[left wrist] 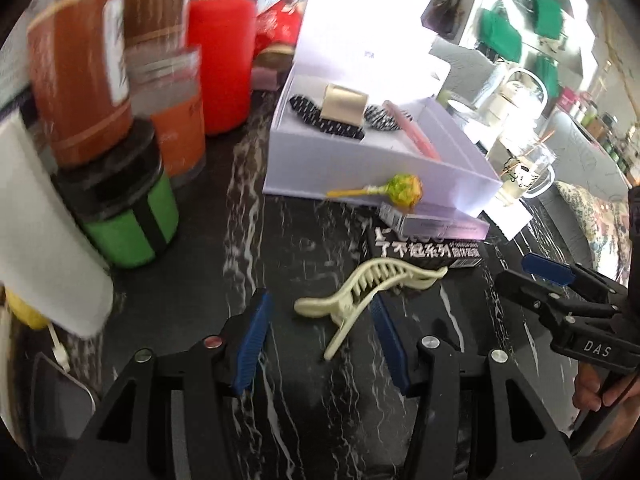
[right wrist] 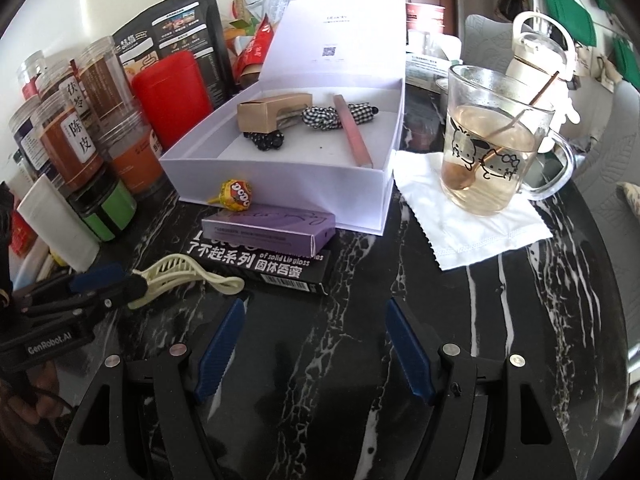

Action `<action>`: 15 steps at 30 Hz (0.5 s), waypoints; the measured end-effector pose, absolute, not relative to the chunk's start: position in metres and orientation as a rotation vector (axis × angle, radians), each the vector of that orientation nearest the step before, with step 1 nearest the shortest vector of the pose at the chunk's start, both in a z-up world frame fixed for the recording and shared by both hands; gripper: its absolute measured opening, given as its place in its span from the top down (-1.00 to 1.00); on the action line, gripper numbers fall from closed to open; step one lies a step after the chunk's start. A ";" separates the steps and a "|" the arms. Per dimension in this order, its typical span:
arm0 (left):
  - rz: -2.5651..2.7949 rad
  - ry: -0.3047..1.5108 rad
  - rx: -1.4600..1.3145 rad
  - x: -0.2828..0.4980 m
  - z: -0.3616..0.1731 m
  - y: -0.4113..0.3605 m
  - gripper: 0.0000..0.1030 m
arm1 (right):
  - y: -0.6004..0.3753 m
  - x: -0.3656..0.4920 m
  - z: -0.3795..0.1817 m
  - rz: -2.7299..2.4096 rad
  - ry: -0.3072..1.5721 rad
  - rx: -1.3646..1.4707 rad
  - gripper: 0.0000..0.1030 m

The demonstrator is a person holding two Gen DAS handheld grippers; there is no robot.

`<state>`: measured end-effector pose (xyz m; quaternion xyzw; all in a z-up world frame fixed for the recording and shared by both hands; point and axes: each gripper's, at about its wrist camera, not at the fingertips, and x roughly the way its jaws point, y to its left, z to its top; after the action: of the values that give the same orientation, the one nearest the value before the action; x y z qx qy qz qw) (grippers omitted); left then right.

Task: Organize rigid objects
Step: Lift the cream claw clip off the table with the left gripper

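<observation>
A cream hair claw clip (left wrist: 362, 294) lies on the black marble table, between the open blue pads of my left gripper (left wrist: 320, 312); it also shows in the right wrist view (right wrist: 180, 274). A lollipop (left wrist: 404, 190) rests on a purple box (right wrist: 268, 226) stacked on a black lip-gloss box (right wrist: 276, 268). Behind stands an open white box (right wrist: 280, 176) holding a tan carton (right wrist: 272, 114), checkered cloth (right wrist: 328, 116) and a pink stick (right wrist: 352, 136). My right gripper (right wrist: 314, 316) is open and empty over bare table; it shows at the right of the left wrist view (left wrist: 516, 270).
Jars and a red canister (right wrist: 172, 96) crowd the left side, with a green-banded jar (left wrist: 128, 216) and a white tube (left wrist: 44, 236) close to my left gripper. A glass mug (right wrist: 496, 140) with liquid and a spoon stands on a white napkin (right wrist: 472, 220) at right.
</observation>
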<state>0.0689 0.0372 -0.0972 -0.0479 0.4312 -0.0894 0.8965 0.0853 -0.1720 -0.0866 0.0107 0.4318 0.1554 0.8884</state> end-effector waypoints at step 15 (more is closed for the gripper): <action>-0.351 0.939 -0.001 0.094 -0.113 0.005 -0.11 | -0.179 0.100 -0.090 0.310 0.906 0.034 -0.48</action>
<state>0.0942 0.0053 -0.1127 -0.0006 0.4499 -0.1685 0.8770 0.0996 -0.1792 -0.0905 0.0162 0.4357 0.1490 0.8876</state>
